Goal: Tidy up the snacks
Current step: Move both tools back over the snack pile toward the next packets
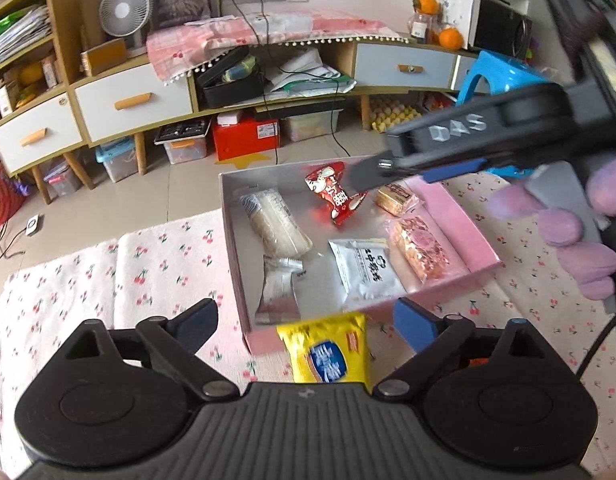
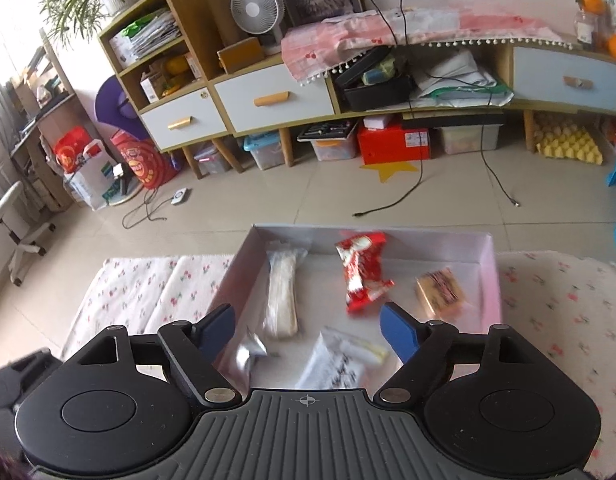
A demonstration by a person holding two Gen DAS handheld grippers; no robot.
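Observation:
A shallow pink box (image 1: 464, 224) (image 2: 492, 276) sits on a cherry-print cloth and holds several wrapped snacks. A red packet (image 1: 335, 196) (image 2: 364, 272) is blurred over the box, with no gripper touching it. My right gripper (image 2: 308, 330) is open above the box's near side; in the left wrist view it reaches in from the right (image 1: 382, 170). My left gripper (image 1: 308, 326) is open, with a yellow packet (image 1: 328, 350) lying between its fingers at the box's near corner, not pinched. Also in the box are a long white packet (image 1: 273, 220), a silver packet (image 1: 277, 286), a white pouch (image 1: 366, 274) and pink pastries (image 1: 422, 246).
The cherry-print cloth (image 1: 119, 280) covers the surface on both sides of the box. Beyond the surface's far edge is tiled floor with cables (image 2: 392, 200). A long cabinet (image 2: 275, 98) with drawers and storage bins stands at the back. A blue stool (image 1: 504, 76) is at the right.

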